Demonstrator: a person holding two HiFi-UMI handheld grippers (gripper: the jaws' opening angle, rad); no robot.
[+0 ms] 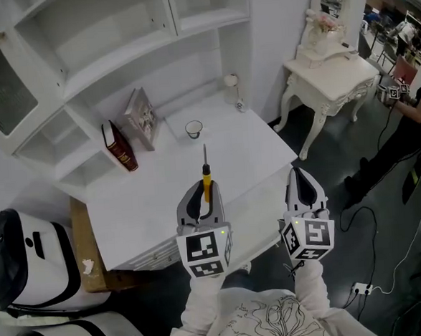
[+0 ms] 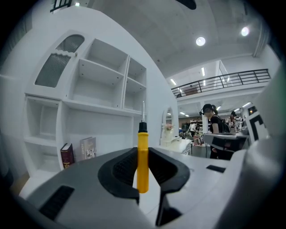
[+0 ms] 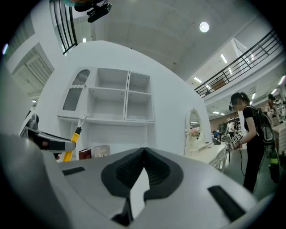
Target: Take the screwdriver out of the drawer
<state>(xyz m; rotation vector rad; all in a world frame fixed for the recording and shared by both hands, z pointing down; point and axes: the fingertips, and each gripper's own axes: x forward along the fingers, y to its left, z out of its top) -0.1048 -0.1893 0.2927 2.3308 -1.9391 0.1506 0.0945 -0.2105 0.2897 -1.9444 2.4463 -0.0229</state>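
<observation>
A screwdriver (image 1: 206,180) with a yellow handle and a thin metal shaft is clamped in my left gripper (image 1: 202,200), above the front of the white desk (image 1: 148,197). In the left gripper view the yellow handle (image 2: 142,161) stands upright between the pads, the shaft pointing up toward the shelves. My right gripper (image 1: 303,187) hangs beside it at the desk's front right corner, jaws closed together with nothing in them (image 3: 143,154). The right gripper view also catches the screwdriver (image 3: 71,145) at its left. The drawer itself is hidden under my grippers.
On the desk stand a dark red book (image 1: 120,146), a pale book (image 1: 142,118), a small cup (image 1: 193,129) and a little lamp (image 1: 234,89). White shelving (image 1: 80,51) rises behind. A dressing table (image 1: 329,69) stands to the right; a person (image 3: 250,134) is further off.
</observation>
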